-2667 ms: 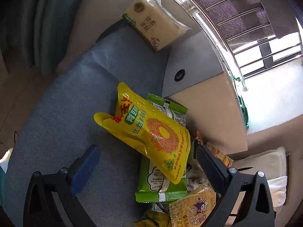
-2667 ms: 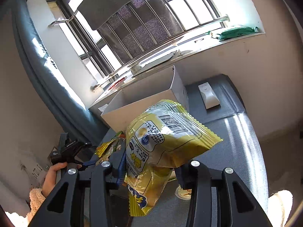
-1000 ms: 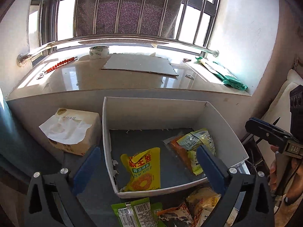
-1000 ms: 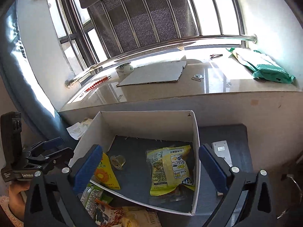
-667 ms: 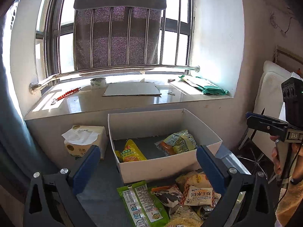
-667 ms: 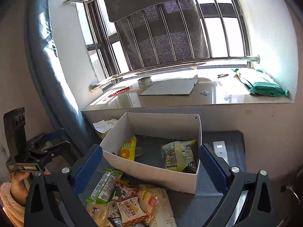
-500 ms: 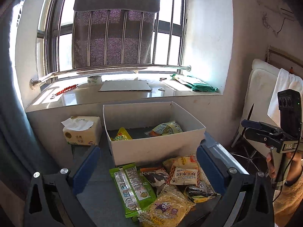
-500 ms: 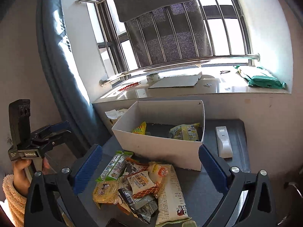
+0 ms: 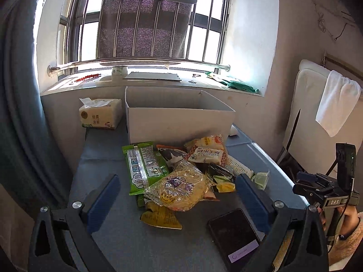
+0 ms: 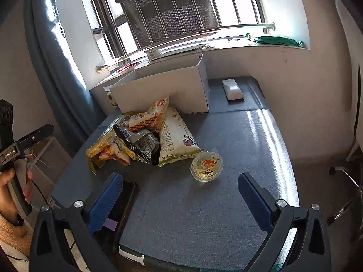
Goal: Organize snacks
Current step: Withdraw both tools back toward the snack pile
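A heap of snack packets lies on the grey-blue table in front of a white open box point(image 9: 179, 119). A green packet point(image 9: 143, 165) and a yellow noodle packet point(image 9: 181, 184) lie nearest in the left wrist view. My left gripper point(image 9: 177, 195) hangs open and empty above the near side of the heap. The right wrist view shows the same box point(image 10: 163, 88), a tall white packet point(image 10: 175, 136) and a round jelly cup point(image 10: 207, 163) alone on the table. My right gripper point(image 10: 179, 195) is open and empty, held back from the cup.
A black phone point(image 9: 234, 233) lies near the table's front edge, also seen as the phone point(image 10: 118, 206) under my right gripper's left finger. A tissue pack point(image 9: 99, 115) stands left of the box, a white remote point(image 10: 232, 89) right of it. A windowsill runs behind.
Both grippers let go of their packets into the box, then drew back and down. The box's inside is now out of sight and the heap in front fills the view.
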Demonstrator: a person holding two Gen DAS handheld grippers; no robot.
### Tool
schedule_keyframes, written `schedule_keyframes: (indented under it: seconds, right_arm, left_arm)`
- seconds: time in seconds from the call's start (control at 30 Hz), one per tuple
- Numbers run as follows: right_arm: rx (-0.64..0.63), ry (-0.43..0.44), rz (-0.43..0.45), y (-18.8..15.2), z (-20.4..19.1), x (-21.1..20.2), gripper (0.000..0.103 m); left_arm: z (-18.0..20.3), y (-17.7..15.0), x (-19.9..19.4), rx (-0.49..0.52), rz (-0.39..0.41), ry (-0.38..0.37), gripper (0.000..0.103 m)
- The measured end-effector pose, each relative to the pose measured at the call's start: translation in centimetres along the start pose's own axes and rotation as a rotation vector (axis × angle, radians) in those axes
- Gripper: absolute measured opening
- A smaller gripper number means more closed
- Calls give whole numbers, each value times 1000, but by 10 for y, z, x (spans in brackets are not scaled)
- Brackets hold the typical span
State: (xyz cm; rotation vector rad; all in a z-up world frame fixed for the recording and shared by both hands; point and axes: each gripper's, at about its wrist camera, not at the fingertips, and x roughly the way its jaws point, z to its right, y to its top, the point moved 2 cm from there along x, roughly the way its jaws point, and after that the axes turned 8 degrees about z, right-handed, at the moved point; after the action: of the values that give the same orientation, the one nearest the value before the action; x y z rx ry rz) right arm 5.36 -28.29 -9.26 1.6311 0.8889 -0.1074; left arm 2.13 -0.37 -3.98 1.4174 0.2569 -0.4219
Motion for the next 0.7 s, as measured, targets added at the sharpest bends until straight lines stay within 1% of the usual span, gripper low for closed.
schedule_keyframes:
  seconds: [0.17,0.33,0.47,0.67,0.7]
  right_arm:
    - [-18,-22,8,4,2,6,103]
    - [-47,-34,-14,6,3,25,103]
    - [-80,-82,-64,7,11,51,103]
    - [-100,-86,-136,0,16,78,103]
    - [-104,-92,-133,0,16,80,103]
  left_arm:
    - [-3,-3,-1,-50,-4,-10,103]
    - [-4,-2,-5,-55,-3,-9,103]
    - [-9,-4,-7,-63,-5,0,103]
    - [-20,-9,-8,-84,-15,22,103]
    - [-21,-10,-8,-88,-19,25,103]
